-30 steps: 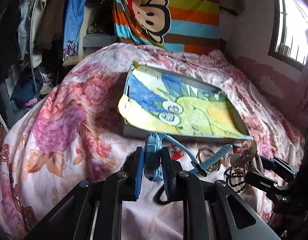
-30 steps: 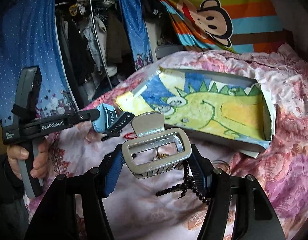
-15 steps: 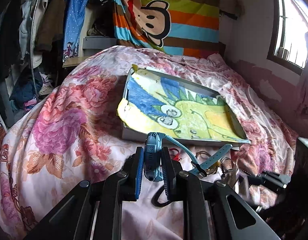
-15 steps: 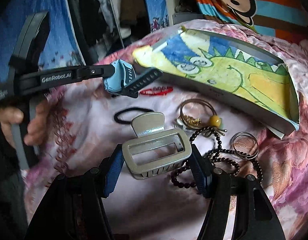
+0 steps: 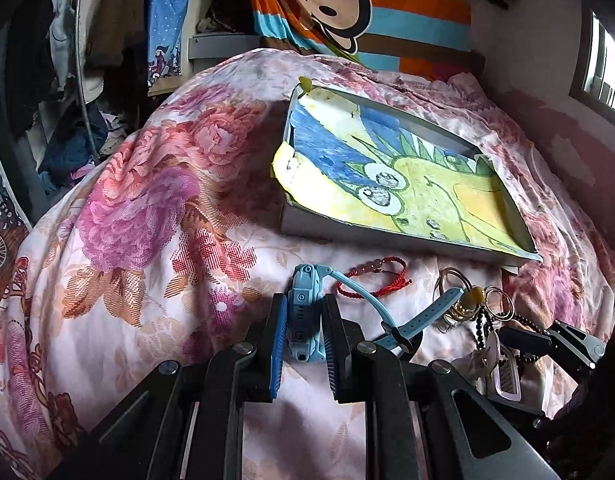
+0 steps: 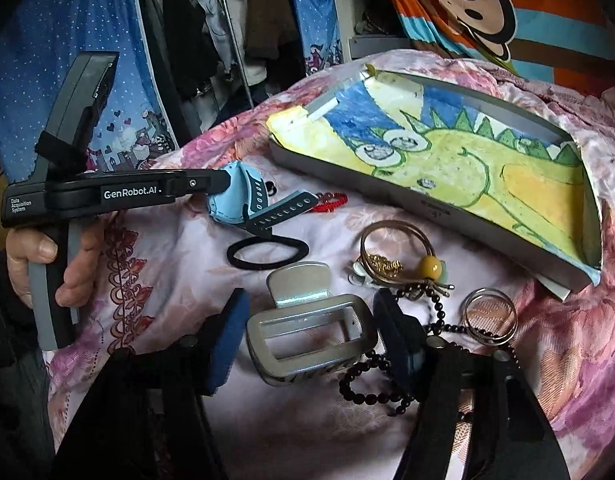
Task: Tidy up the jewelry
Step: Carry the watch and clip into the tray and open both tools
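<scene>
Since a second ago the right gripper (image 6: 313, 340) has dropped from mid-air to the bedspread (image 5: 155, 208) and spread its jaws, so the silver hair clip (image 6: 311, 332) it was carrying now lies loose between the pads with a gap at each side, while the left gripper (image 5: 305, 344) has come lower and nearer the loose pieces, keeping its hold. Going left to right: that left gripper is clamped on the body of the blue watch (image 5: 303, 320), the straps trailing free toward three o'clock, one of them crossing close to the gold bangles (image 5: 453, 280); if it lifts or swings now, I judge a strap could hook a bangle or the red cord bracelet (image 5: 373, 276) at its one o'clock and drag it along. A black hair tie (image 6: 267, 254) lies at eleven o'clock of the clip. On the right, the open gripper's right finger (image 6: 399, 340) sits over the black bead string (image 6: 371, 384), which loops under it at five o'clock; pulling back could snag the beads, and since the string runs up to the yellow bead (image 6: 430, 267) and bangles, the whole tangle might shift. The silver rings (image 6: 489, 316) at three o'clock sit on a soft slope and may roll. The box (image 5: 387, 236) lined with a dinosaur drawing lies tilted at twelve o'clock, with no jewelry visible inside it; things dropped near its low edge could slide out.
</scene>
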